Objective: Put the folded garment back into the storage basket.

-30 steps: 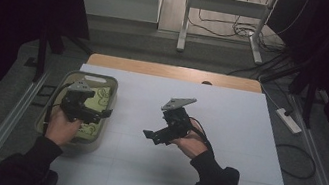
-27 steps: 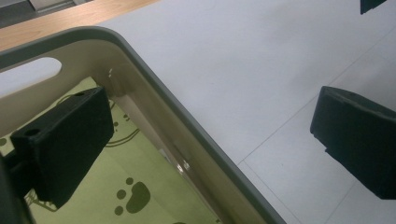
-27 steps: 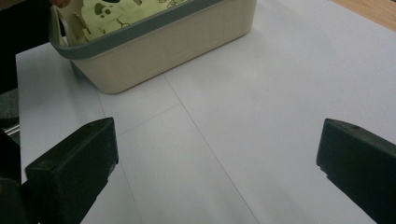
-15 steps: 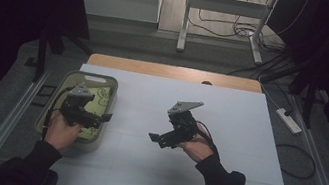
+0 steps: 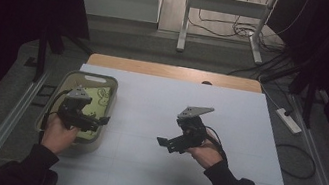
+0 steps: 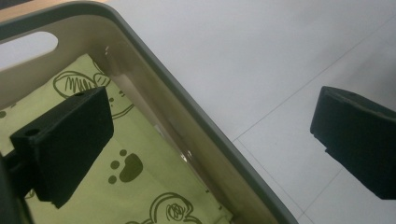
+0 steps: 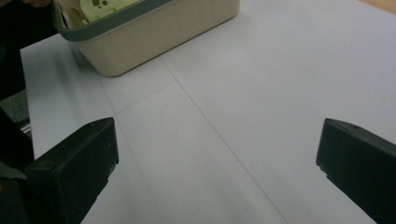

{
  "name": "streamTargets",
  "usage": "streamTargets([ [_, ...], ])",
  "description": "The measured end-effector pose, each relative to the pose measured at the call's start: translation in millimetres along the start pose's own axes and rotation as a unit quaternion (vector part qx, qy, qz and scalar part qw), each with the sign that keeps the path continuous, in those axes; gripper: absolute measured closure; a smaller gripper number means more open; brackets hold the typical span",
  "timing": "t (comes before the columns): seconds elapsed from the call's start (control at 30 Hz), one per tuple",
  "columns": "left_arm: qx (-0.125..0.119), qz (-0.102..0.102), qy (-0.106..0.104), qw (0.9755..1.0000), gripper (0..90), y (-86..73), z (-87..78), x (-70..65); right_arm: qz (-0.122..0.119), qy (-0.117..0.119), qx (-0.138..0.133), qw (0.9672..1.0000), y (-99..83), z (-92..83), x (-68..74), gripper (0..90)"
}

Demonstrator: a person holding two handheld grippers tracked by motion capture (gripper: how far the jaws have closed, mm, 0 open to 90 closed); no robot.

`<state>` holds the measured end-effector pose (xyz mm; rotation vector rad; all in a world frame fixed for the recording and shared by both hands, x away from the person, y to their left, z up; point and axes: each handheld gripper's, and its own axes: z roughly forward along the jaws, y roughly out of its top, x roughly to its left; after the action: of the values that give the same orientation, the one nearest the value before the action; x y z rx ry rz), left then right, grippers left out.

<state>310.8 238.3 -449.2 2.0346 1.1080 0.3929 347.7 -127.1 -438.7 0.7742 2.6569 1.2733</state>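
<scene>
Paw-print green cloth [image 6: 140, 182] in beige bin [image 6: 196, 126] — no readable writing.

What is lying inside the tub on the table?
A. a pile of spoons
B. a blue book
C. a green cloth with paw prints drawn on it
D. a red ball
C: the left gripper view shows a green cloth with paw prints and doodles lying in the tub, and the high view shows the left gripper over it.
</scene>
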Motion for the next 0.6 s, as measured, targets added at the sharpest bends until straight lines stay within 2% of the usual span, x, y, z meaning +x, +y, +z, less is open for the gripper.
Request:
streamTargets([
  [0.6, 0.001, -0.003, 0.004, 1.0000, 0.0, -7.9, -9.5, -4.5, 0.009, -0.021, -0.013, 0.9997, -17.1, -26.7, -1.8, 0.0],
])
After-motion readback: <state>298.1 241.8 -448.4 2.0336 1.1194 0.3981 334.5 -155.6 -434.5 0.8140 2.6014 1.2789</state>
